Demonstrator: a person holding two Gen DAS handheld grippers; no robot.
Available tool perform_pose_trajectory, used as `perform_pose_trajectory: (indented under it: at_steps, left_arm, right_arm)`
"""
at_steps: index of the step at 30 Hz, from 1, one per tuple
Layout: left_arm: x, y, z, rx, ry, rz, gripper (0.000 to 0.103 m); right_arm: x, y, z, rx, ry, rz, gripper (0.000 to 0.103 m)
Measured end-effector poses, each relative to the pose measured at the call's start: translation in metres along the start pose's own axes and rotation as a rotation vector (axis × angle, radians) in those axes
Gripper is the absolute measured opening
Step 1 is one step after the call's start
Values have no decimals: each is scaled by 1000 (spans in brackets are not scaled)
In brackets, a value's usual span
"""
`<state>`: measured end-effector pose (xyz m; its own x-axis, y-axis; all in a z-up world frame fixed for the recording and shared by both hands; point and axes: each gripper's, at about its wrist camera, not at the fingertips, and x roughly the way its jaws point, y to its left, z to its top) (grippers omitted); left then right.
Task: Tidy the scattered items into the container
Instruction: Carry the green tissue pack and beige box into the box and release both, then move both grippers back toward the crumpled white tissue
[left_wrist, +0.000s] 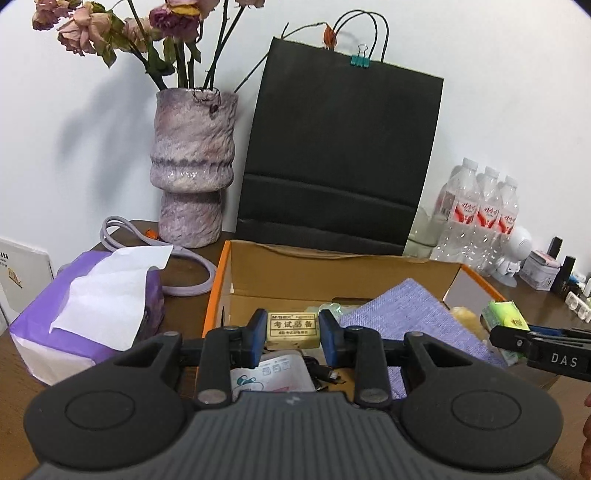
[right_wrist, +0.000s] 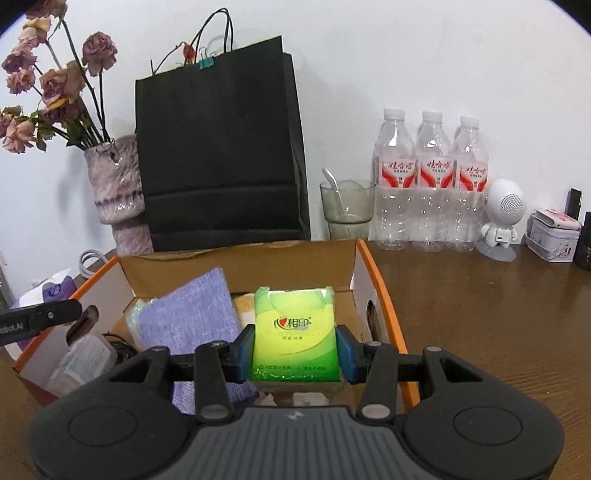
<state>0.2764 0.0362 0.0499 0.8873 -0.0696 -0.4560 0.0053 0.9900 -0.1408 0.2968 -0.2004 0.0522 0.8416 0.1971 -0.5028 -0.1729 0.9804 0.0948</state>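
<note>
The right claw (right_wrist: 294, 350) clamps the green tissue pack (right_wrist: 295, 332), long axis pointing away, above the cardboard box (right_wrist: 380, 291) on the tabletop (right_wrist: 480, 314), while the left claw (left_wrist: 292, 334) pinches the small eraser (left_wrist: 293, 329) crosswise over the same box.

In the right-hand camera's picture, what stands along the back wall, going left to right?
Vase of dried roses → black paper bag → glass with a spoon → three water bottles → small white robot figure → little tin.
</note>
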Motion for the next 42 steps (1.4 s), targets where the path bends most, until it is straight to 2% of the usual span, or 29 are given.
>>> perform_pose_trajectory:
  at_steps: [2, 3, 4, 5, 6, 7, 22, 32, 37, 42]
  left_arm:
    - [2, -1, -1, 14, 15, -11, 33]
    - [4, -2, -1, 20, 19, -17, 37]
    - [4, -3, -2, 20, 21, -19, 61]
    - [3, -3, -1, 16, 20, -14, 95]
    - [1, -4, -1, 12, 12, 0, 103]
    - [-2, -5, 0, 15, -3, 14, 103]
    - [-7, -6, 1, 15, -3, 22, 103]
    - [-48, 4, -7, 24, -33, -31, 103]
    - [-72, 17, -32, 33, -2, -19, 103]
    - [-86, 25, -64, 49, 92, 3, 103]
  right_arm:
    - [1, 2, -1, -7, 6, 0, 44]
    - [1, 3, -1, -10, 11, 3, 45]
    - [1, 4, -2, -13, 13, 5, 53]
    - [1, 5, -2, -13, 14, 8, 64]
    - [0, 5, -2, -11, 12, 9, 91]
    - [-2, 5, -2, -10, 2, 8, 103]
    - [-8, 10, -1, -22, -6, 8, 103]
    - [-32, 17, -6, -46, -44, 36, 103]
    - [-53, 29, -21, -109, -49, 57, 103]
    - [-74, 43, -48, -164, -20, 112, 103]
